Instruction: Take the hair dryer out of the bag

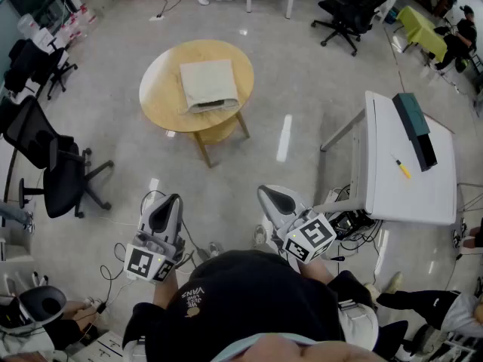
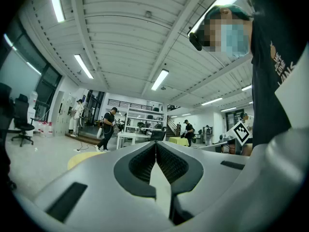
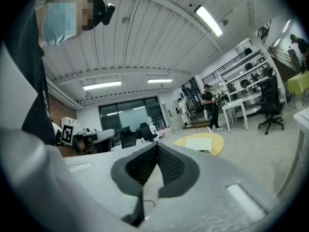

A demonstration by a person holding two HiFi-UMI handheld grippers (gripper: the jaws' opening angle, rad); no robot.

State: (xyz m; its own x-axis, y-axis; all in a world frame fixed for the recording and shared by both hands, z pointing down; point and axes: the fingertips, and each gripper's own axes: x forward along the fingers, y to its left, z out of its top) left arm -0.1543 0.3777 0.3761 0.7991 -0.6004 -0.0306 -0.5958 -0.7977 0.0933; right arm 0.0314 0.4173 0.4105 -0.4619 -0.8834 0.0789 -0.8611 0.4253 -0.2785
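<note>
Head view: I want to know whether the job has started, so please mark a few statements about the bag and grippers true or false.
1. The beige fabric bag lies on the round wooden table. True.
2. The left gripper is clamped on the bag. False: its jaws are together on nothing, well short of the table.
3. The right gripper is shut and empty. True.
4. A yellow pen lies beside the bag. False: the yellow pen lies on the white rectangular table.

We see bright, even room; ceiling strip lights [image 2: 161, 79] blazing overhead, glare streak on floor [image 1: 284, 137]. Our gripper views heavily fisheyed, corners black, near fingers [image 3: 138, 168] soft.
</note>
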